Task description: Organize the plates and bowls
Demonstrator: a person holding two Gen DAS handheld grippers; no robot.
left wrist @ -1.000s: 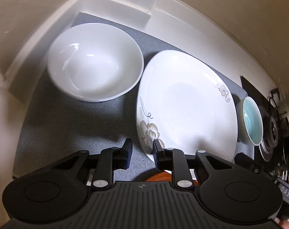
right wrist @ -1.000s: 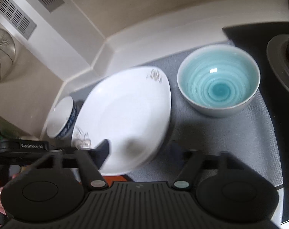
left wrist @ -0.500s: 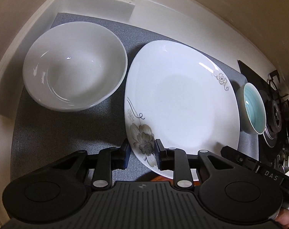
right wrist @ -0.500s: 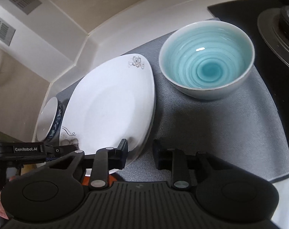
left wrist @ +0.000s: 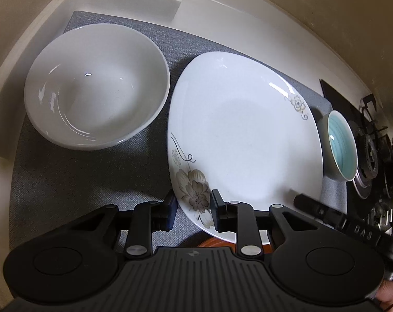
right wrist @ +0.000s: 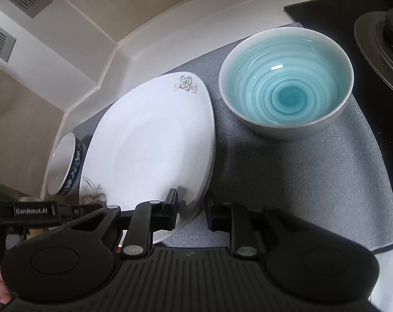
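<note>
A white square plate (left wrist: 243, 143) with grey flowers lies on the grey mat (left wrist: 79, 182). My left gripper (left wrist: 193, 208) is shut on its left near rim, one finger on top by the big flower and the other outside. My right gripper (right wrist: 191, 208) has the plate's (right wrist: 149, 150) right near rim between its fingers. Its jaws are opening slightly, with the left pad still on the plate. A large white bowl (left wrist: 97, 85) stands left of the plate. A teal bowl (right wrist: 287, 85) stands to its right. Both bowls are upright and untouched.
A gas stove (right wrist: 378, 39) borders the mat (right wrist: 300, 182) on the right. The white counter edge and wall run behind. A blue-patterned bowl (right wrist: 64, 166) shows at the plate's left. Something orange (left wrist: 212, 241) peeks from under the plate's near edge.
The plate has come down from a tilt to nearly flat on the mat. My right gripper went from wide apart to narrow around the plate's right rim. The left gripper kept its hold.
</note>
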